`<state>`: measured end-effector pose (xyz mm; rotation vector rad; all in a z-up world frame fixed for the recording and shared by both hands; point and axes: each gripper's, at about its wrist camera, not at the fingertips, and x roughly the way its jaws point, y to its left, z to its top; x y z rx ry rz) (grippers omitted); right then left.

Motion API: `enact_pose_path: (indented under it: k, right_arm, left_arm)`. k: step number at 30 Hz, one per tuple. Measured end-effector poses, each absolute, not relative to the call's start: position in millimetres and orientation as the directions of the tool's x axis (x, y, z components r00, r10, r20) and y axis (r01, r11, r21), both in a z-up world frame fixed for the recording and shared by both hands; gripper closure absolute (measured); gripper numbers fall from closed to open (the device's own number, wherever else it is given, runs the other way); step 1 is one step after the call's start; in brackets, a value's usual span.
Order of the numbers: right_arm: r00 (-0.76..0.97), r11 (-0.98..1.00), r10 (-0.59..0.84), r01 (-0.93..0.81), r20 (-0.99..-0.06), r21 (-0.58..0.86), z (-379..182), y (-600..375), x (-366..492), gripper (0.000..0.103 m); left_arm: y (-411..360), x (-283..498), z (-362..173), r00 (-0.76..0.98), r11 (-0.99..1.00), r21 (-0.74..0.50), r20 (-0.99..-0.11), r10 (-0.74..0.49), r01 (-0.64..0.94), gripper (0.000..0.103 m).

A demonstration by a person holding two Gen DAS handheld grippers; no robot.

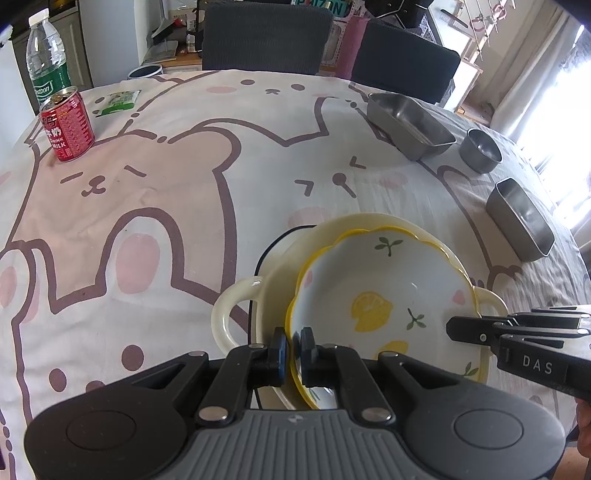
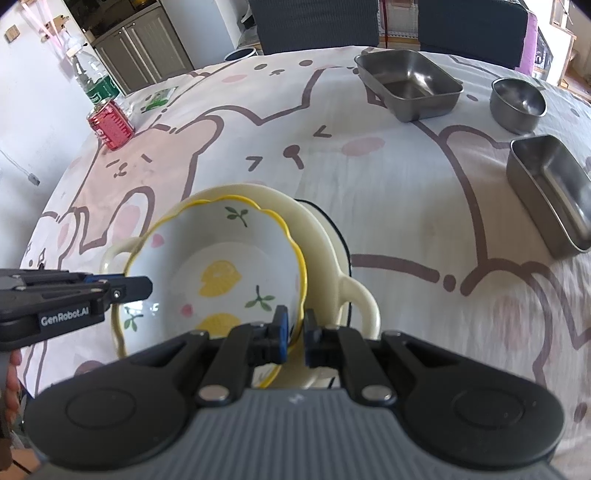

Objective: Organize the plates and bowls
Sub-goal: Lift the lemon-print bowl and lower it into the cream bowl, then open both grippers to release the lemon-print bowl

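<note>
Cartoon bears and rabbits cover the tablecloth on a table that fills both views, with two dark chairs pushed up to its far edge.

Largest of the dishes is a cream two-handled bowl, sitting at the near edge of the table. Resting inside it, tilted, is a lemon-print bowl with a scalloped yellow rim. The left gripper has its jaws closed on the near-left part of that rim, one blue pad on each side of the wall. The right gripper is clamped on the rim on the opposite side in the same way. Each gripper shows in the other's view, reaching in from the side at rim height.

Toward the far right corner stands a wide steel tray, empty. Along the right edge, nearer, sits a narrower steel tray, also empty. Between the two, close to the right edge, is a small round steel bowl.

At the far left corner a clear water bottle with a green label stands upright, and just in front of it a red drink can, opened. A small green packet lies flat a little to the right of the can, near the far edge.
</note>
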<state>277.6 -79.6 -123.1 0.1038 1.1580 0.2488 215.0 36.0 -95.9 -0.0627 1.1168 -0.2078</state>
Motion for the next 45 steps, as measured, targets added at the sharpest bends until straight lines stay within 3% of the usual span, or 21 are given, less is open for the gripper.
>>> enact_pose_path:
  k: [28, 35, 45]
  right_arm:
    - [0.345, 0.963, 0.270, -0.104, -0.899, 0.250, -130.5, -84.4, 282.1, 0.087]
    - [0.337, 0.948, 0.317, -0.107, -0.887, 0.299, -129.5, -84.8, 281.8, 0.068]
    - [0.351, 0.952, 0.307, -0.107, -0.885, 0.287, -123.1, -82.1, 278.6, 0.062]
  left_arm:
    - [37.7, 214.1, -94.0, 0.410, 0.974, -0.159, -0.886, -0.214, 0.164, 0.091]
    - [38.3, 212.1, -91.9, 0.409, 0.968, -0.184, -0.880, -0.240, 0.172, 0.082]
    - [41.5, 210.0, -86.8, 0.421, 0.968, -0.191, -0.874, -0.244, 0.165, 0.080]
